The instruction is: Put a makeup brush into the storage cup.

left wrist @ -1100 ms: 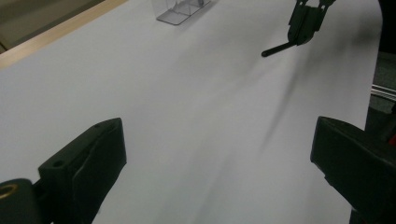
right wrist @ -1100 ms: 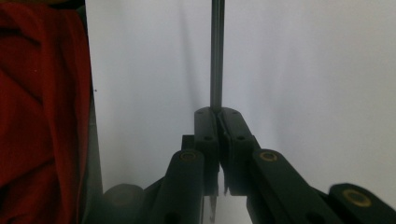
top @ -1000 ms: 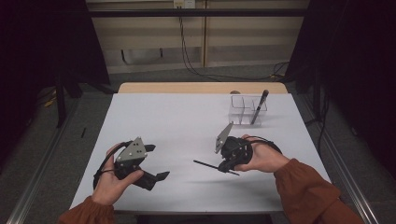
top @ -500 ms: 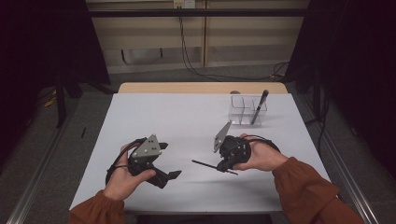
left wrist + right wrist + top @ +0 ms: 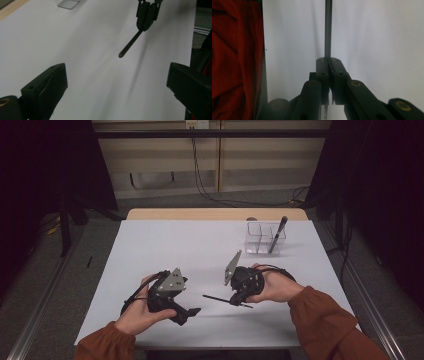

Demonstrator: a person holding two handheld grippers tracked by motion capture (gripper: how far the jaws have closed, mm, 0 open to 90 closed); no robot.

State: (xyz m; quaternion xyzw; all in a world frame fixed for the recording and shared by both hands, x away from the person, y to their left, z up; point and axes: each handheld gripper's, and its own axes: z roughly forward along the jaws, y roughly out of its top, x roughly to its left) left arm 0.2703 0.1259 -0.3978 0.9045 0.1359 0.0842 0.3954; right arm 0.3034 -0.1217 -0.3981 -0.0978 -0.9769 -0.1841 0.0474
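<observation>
My left gripper [image 5: 189,312] sits low over the near left part of the table [image 5: 165,245], held in my left hand [image 5: 137,312]. Its jaws are spread wide and hold nothing; in the left gripper view they stand far apart at the bottom corners with bare white table between them. The grey plate [image 5: 172,280] on top tilts toward the right.

Just to the right, my right gripper [image 5: 234,301] is in my right hand [image 5: 275,287], turned to point left at the other gripper. Its jaws are pressed together on a thin dark pen [image 5: 220,299]. In the right gripper view the pen [image 5: 328,27] runs straight out from between the closed jaws. In the left gripper view the pen [image 5: 130,43] sticks out of the right gripper [image 5: 145,17] with its free end toward my left gripper, raised a little above the table, well apart from the open jaws.

Farther back on the right stands a clear box [image 5: 262,239] with dividers. A second pen [image 5: 278,234] leans in its right compartment, top end tipped up and to the right over the rim. The other compartments look empty.
</observation>
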